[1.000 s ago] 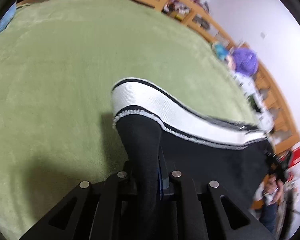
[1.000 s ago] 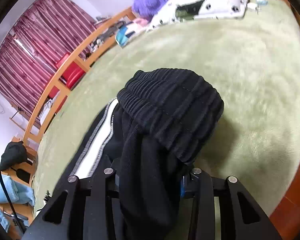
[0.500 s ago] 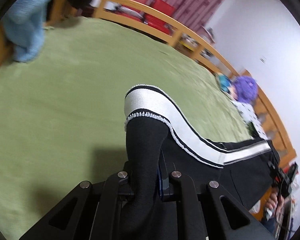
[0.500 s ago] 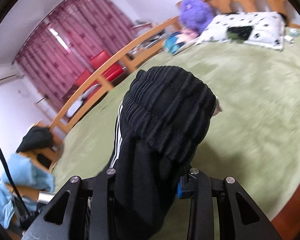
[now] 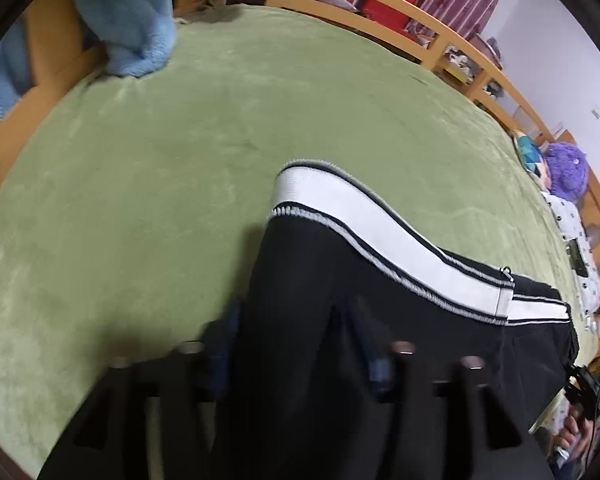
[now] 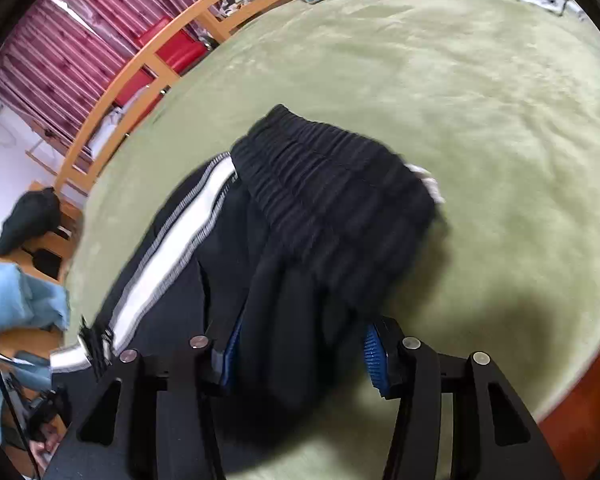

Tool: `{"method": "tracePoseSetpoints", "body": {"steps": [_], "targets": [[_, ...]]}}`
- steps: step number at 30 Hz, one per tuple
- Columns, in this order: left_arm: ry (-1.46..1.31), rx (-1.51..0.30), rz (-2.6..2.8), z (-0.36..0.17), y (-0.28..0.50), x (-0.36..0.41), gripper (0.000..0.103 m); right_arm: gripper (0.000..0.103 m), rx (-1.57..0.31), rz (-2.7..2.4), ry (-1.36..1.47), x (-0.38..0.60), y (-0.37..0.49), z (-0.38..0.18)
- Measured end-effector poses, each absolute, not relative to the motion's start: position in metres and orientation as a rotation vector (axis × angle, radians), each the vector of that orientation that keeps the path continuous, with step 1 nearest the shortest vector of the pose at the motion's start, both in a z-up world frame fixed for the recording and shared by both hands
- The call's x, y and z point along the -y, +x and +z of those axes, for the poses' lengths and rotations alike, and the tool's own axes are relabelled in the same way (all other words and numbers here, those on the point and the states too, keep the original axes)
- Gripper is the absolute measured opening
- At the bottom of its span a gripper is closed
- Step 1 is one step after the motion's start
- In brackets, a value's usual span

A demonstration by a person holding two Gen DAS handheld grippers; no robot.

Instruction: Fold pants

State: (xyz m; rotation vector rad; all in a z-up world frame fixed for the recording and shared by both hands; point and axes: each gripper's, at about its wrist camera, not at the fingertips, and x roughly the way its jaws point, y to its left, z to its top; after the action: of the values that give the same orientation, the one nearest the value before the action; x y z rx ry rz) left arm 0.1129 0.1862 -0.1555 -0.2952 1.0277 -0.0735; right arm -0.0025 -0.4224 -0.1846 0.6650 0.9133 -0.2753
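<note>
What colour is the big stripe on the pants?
White, with thin black and white edging, on black pants. The stripe shows best in the left wrist view.

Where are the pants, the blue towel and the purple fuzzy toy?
pants [image 5: 380, 232]: left wrist view, on the white side stripe.
blue towel [image 5: 132, 20]: left wrist view, on its hanging middle.
purple fuzzy toy [image 5: 566, 168]: left wrist view, on its fuzzy top.
</note>
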Motion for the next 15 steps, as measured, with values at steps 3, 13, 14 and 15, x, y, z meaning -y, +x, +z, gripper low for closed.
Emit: {"method": "tracePoseSetpoints", "body": {"steps": [3, 13, 14, 15], "targets": [[-0.263, -0.975, -0.074, -0.142, 0.089, -0.189, 0.060, 0.052, -0.902, -0.303, 0.562, 0.404, -0.027, -0.169], [-0.276, -0.957, -0.133, -0.138, 0.034, -0.166, 0.061, 0.052, -0.823, -0.122, 0.341, 0.282, -0.038, -0.113], [-0.282, -0.964, -0.134, -0.141, 0.031, -0.166, 0.061, 0.052, -0.826, -0.086, 0.330, 0.270, -0.038, -0.113], [-0.285, -0.967, -0.134, -0.145, 0.028, -0.166, 0.061, 0.052, -0.828, -0.057, 0.316, 0.258, -0.036, -0.114]]}}
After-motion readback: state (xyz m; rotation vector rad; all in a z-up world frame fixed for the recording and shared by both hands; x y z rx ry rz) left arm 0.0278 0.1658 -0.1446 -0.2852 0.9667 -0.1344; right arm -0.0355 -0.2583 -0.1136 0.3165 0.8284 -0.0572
